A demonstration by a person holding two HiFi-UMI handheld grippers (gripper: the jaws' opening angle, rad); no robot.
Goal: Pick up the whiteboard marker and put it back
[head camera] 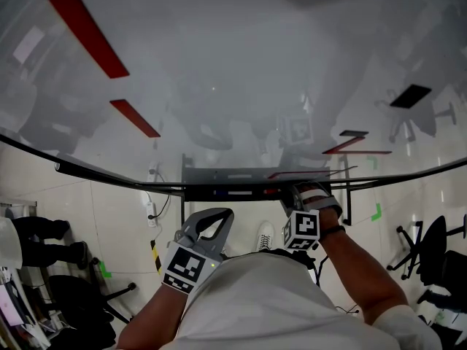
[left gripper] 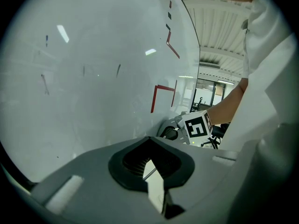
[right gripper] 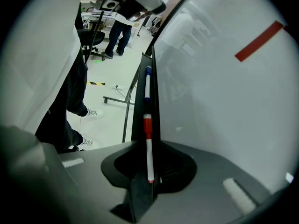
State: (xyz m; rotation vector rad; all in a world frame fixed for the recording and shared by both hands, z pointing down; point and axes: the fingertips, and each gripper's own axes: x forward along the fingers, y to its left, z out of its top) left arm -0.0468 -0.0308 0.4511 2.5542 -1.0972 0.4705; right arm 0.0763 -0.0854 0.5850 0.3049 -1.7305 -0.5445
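Left gripper (head camera: pixel 219 213) near, pressed together, empty | right gripper (right gripper: pixel 150 143) pinching red-capped whiteboard marker (right gripper: pixel 149 155) over tray (right gripper: pixel 154 94).

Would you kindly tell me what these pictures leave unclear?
Right gripper view: whether the right tongs pinch the red marker or straddle it; pad contact does not show.
Head view: both markers are too small, the red one partly behind the tongs.
Blue marker: any label too small.

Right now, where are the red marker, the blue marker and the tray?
red marker (right gripper: pixel 148 155): right gripper view, white barrel.
blue marker (right gripper: pixel 147 85): right gripper view, white barrel.
tray (right gripper: pixel 154 104): right gripper view, dark edge.
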